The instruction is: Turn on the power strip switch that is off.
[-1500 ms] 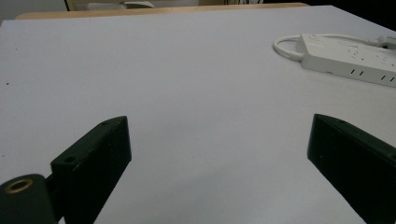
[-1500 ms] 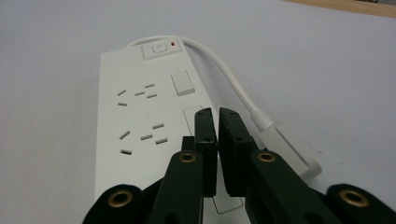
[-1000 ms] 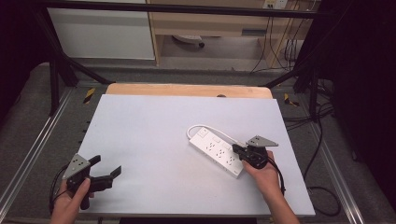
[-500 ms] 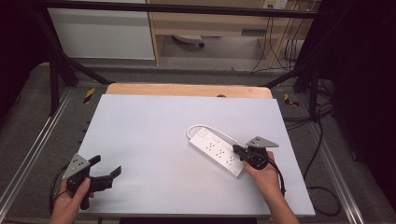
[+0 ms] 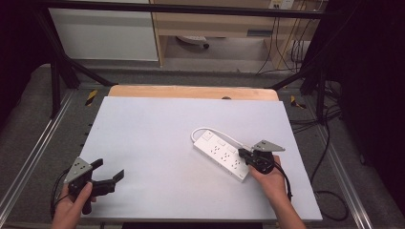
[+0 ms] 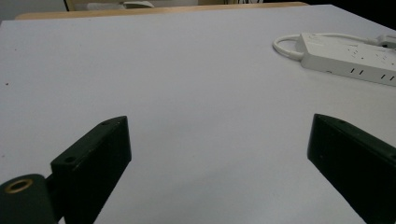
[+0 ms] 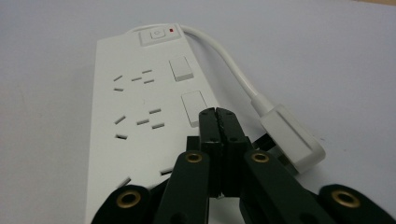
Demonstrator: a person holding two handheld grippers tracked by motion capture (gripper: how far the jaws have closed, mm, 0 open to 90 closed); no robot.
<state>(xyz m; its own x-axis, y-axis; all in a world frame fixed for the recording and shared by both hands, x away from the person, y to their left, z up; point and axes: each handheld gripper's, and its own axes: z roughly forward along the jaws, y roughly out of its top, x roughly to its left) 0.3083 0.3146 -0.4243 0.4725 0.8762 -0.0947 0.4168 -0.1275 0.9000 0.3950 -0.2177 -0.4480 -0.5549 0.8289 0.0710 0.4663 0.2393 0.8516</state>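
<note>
A white power strip [image 5: 220, 153] lies flat right of the table's middle, with several sockets and small rocker switches [image 7: 193, 108] on top. Its white cord [image 7: 233, 65] loops round to a white plug [image 7: 292, 137] lying beside it. My right gripper [image 5: 241, 153] is shut with nothing between its jaws; the joined tips [image 7: 218, 114] hover over or touch the strip's edge next to a rocker switch, and I cannot tell which. My left gripper [image 5: 109, 169] stands open near the front left corner, far from the strip [image 6: 348, 58]. Only bare table shows between its jaws [image 6: 219, 140].
The white tabletop [image 5: 157, 133] has a wooden strip [image 5: 191, 91] along its far edge. Metal rails [image 5: 33, 157] run along both sides. Black cables [image 5: 329, 195] lie on the floor to the right. A pale cabinet [image 5: 105, 33] stands beyond the table.
</note>
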